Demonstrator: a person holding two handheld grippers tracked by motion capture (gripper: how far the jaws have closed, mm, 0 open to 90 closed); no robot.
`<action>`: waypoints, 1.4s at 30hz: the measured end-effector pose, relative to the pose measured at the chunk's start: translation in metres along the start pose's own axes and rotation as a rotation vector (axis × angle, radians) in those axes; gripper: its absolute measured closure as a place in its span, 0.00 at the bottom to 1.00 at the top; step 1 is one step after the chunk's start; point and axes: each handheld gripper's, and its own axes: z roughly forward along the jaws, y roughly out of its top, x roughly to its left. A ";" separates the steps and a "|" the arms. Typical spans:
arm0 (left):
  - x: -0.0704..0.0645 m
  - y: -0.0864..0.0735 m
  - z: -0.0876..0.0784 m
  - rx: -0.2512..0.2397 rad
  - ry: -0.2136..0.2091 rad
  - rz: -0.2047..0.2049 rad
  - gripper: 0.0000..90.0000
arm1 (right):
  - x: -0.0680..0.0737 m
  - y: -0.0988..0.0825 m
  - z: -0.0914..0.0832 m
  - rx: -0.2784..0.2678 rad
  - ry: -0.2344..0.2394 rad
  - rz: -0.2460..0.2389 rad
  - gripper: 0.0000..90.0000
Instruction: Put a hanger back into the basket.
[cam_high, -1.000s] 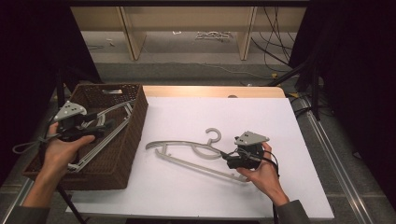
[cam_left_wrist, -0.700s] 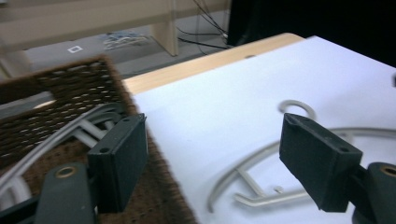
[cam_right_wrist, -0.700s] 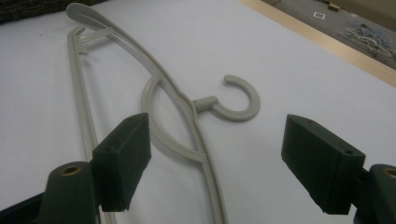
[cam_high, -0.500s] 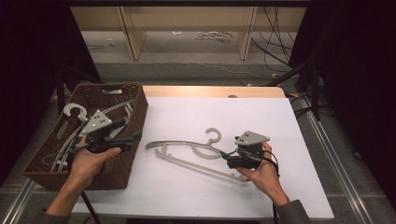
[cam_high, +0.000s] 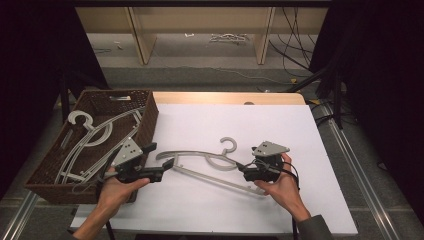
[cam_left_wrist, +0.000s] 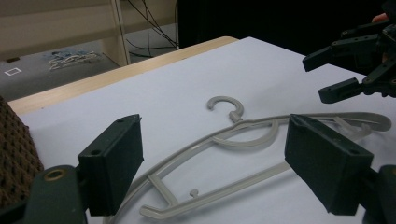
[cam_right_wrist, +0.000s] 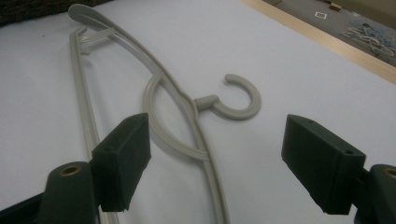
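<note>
Your left gripper (cam_high: 168, 165) has swung from the basket (cam_high: 47, 172) to the hanger's (cam_high: 207, 165) left tip, jaws just spreading, empty; it lies left-right toward your spread right gripper (cam_high: 243, 171).

The white table (cam_high: 280, 130) is evenly lit from overhead and reads bright without glare — dark surrounds fill the high view from nine to three o'clock. Shadows beneath the grey hanger (cam_right_wrist: 187, 102) are soft. In both gripper views the near jaws blur slightly — backgrounds stay soft.
</note>
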 end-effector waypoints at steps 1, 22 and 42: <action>-0.001 0.000 -0.001 -0.007 0.006 0.003 0.22 | 0.000 0.000 0.000 -0.003 0.001 0.001 0.28; -0.027 -0.035 0.000 0.002 0.016 0.067 0.22 | 0.003 -0.001 0.007 0.066 0.027 -0.019 0.28; -0.028 -0.037 0.006 0.018 -0.016 0.077 0.21 | -0.008 -0.008 0.042 0.237 0.083 -0.035 0.40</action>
